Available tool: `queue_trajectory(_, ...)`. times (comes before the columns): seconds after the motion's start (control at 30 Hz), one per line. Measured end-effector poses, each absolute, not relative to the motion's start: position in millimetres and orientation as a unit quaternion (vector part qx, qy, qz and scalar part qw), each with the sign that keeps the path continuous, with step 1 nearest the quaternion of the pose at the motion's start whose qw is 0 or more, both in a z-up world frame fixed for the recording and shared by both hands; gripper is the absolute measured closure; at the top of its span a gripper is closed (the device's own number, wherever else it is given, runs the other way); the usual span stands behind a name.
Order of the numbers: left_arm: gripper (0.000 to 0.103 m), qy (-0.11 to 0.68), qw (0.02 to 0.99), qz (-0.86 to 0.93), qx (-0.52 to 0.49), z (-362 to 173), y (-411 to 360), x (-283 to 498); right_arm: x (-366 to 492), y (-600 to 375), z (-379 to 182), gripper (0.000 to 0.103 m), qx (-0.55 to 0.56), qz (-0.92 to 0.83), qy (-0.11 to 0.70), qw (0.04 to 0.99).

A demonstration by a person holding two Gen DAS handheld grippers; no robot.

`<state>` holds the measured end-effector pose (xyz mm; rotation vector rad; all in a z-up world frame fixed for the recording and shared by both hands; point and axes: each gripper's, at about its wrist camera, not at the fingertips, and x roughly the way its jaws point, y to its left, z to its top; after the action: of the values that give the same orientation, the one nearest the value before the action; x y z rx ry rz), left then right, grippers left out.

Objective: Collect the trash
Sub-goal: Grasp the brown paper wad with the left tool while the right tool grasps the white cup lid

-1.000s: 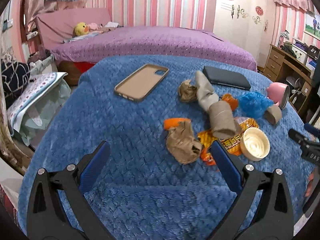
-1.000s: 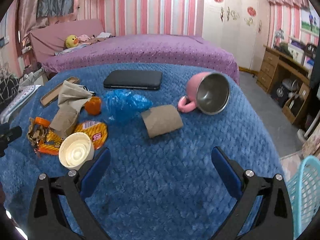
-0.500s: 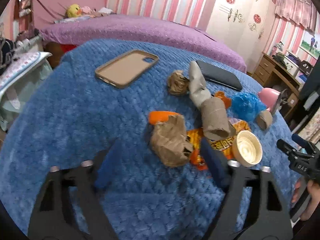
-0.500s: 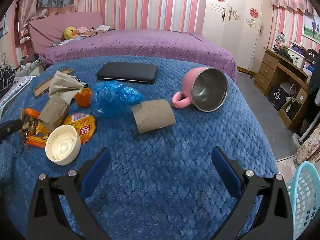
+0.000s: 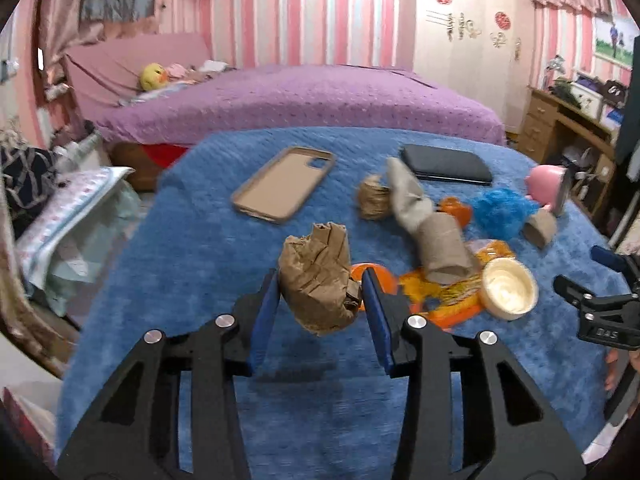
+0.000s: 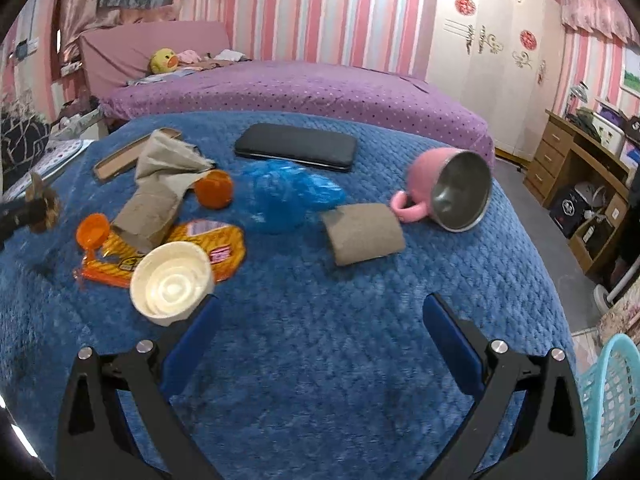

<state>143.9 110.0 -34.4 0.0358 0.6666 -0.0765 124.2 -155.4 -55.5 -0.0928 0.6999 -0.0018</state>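
One crumpled paper wad (image 5: pixel 318 280), long axis upright.

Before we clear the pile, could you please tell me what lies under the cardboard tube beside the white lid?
The tube lies on an orange snack wrapper; the lid overlaps it too. Anything under the wrapper's covered part is hidden.

Pink-striped walls (image 6: pixel 224 8) are enclosing a purple-covered bed (image 5: pixel 304 96) (a yellow plush (image 6: pixel 163 60) is lying at its head). A cream wardrobe (image 6: pixel 492 60) is standing beside a wooden desk (image 6: pixel 576 156).
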Motion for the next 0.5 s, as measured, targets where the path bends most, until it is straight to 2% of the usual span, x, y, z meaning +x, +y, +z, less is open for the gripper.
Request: queue_trajectory(0.5,0.062,0.344,0.939,0.001,0.008,-47.7,128.1,152.4,140.9,-92.5,-69.3,0.006,-0.062,0.066,0.372,0.924)
